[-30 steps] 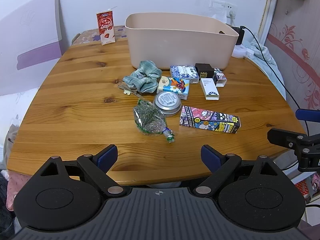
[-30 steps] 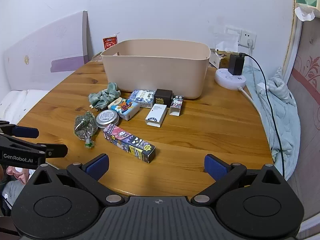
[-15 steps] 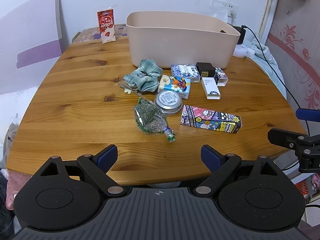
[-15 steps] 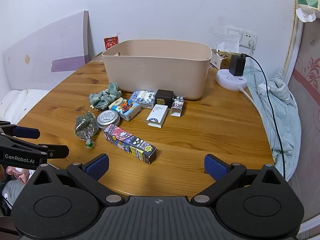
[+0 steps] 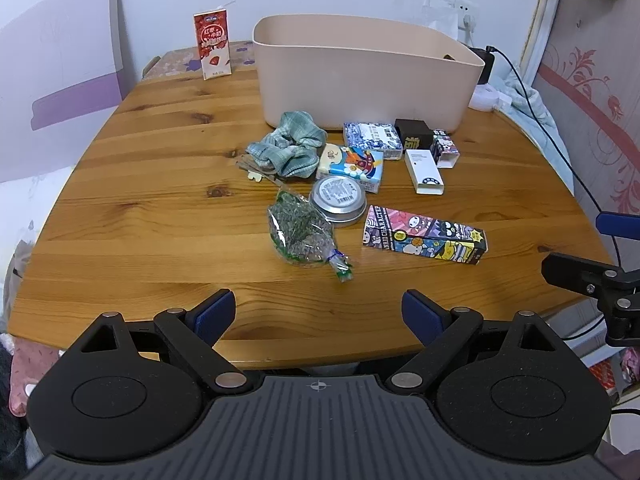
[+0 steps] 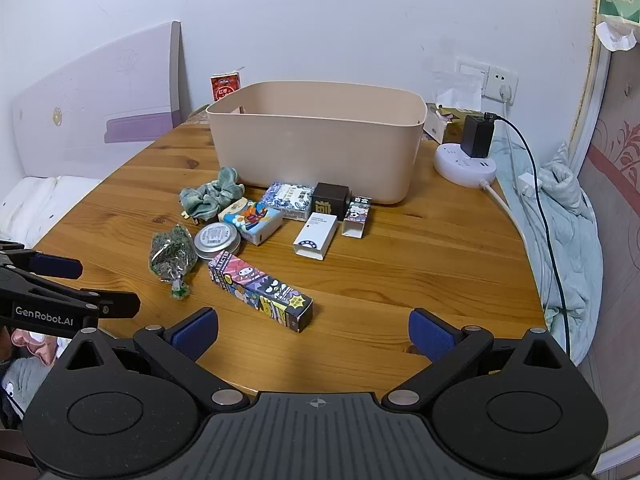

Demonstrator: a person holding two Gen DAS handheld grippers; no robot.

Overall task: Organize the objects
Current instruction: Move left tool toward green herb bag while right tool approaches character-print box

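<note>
A beige bin (image 5: 360, 80) (image 6: 316, 140) stands at the back of the round wooden table (image 5: 160, 208). In front of it lie a green scrunchie (image 5: 288, 148), a blue-white box (image 5: 372, 136), a black box (image 5: 414, 136), a white box (image 5: 424, 166), a small cartoon box (image 5: 446, 148), a tissue pack (image 5: 352, 166), a round tin (image 5: 338, 200), a bag of dried herbs (image 5: 300, 236) and a long cartoon box (image 5: 424, 236) (image 6: 260, 288). My left gripper (image 5: 318, 312) and right gripper (image 6: 314, 332) are open and empty over the near edge.
A red milk carton (image 5: 213, 44) stands at the back left. A white power strip with a black charger (image 6: 466, 156) and cable sits at the back right. A bed with a blanket (image 6: 568, 216) lies to the right of the table.
Both grippers have moved slightly forward toward the table. Nothing on the table has moved.
</note>
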